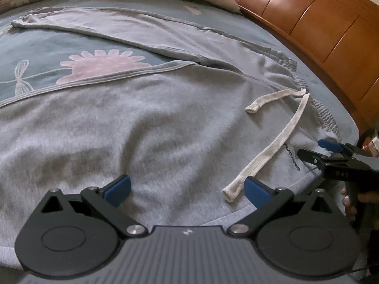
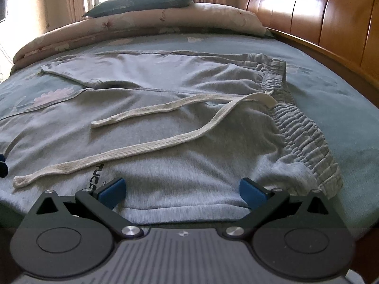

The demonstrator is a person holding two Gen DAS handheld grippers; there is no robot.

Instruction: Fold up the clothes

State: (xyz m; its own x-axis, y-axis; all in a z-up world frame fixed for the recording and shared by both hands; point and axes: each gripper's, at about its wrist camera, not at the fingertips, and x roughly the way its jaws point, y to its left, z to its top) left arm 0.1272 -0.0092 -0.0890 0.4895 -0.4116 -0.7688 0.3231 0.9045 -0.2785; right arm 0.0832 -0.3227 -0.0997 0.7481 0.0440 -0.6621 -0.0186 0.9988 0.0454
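Claws (image 2: 182,190) spread over flat grey sweatpants (image 2: 165,151)

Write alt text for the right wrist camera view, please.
Grey sweatpants lie spread flat on a bed, their white drawstring trailing across the fabric. The open right gripper hovers at the near hem; a wooden headboard stands at right.

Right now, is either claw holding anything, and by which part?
Nothing is held. The left claw and right claw are both open above the near edge of the grey sweatpants.
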